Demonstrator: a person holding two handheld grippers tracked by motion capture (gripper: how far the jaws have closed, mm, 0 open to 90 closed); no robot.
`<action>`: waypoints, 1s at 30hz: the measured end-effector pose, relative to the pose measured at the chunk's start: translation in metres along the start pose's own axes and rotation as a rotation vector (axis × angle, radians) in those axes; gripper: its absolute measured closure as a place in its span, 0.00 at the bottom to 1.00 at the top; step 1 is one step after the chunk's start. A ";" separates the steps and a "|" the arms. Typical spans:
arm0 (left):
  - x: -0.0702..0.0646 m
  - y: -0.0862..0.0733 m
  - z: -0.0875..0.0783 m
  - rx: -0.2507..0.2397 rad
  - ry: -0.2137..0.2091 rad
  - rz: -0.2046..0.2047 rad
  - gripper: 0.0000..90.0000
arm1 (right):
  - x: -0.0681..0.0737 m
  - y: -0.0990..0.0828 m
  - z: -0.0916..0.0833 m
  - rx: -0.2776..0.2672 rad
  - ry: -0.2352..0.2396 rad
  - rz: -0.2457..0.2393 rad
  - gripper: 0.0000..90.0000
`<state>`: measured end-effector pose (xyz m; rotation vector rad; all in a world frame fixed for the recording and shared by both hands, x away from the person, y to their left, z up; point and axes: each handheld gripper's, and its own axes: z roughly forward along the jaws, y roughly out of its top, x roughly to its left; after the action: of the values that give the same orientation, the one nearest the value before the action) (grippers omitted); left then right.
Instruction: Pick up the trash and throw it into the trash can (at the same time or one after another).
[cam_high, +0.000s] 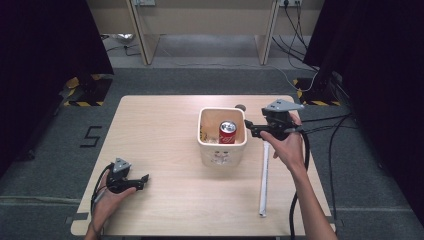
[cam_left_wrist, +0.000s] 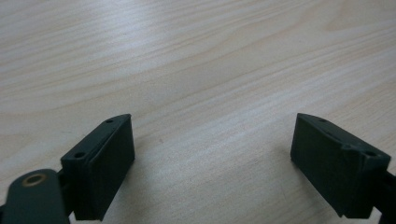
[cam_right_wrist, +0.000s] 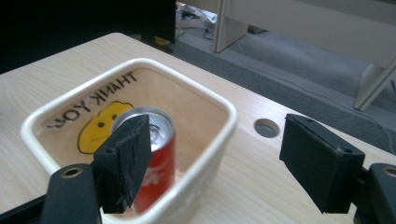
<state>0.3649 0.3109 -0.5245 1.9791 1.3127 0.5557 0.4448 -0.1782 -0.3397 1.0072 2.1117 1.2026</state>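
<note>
your right gripper stands wide apart and holds nothing, just beside the bin with the red can; your left gripper gapes empty over the table.

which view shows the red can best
The right gripper view: the can stands close up inside the tub, partly behind one jaw. The high view shows it small; the left gripper view shows bare table.

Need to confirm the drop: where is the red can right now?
In the high view the red can stands upright inside the cream bin at table centre-right, just left of the open right gripper.
</note>
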 end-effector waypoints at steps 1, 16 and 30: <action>0.000 0.000 0.000 0.000 0.000 0.000 0.14 | -0.002 -0.002 -0.004 -0.001 -0.010 0.005 0.29; 0.000 0.000 0.000 -0.001 0.001 -0.002 0.14 | -0.015 -0.068 -0.047 0.031 -0.128 0.081 0.37; 0.000 0.001 0.001 0.003 0.000 0.001 0.14 | -0.001 -0.101 -0.056 0.045 -0.138 0.106 0.38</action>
<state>0.3660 0.3109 -0.5243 1.9820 1.3134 0.5550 0.3692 -0.2410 -0.4006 1.2006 2.0082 1.1057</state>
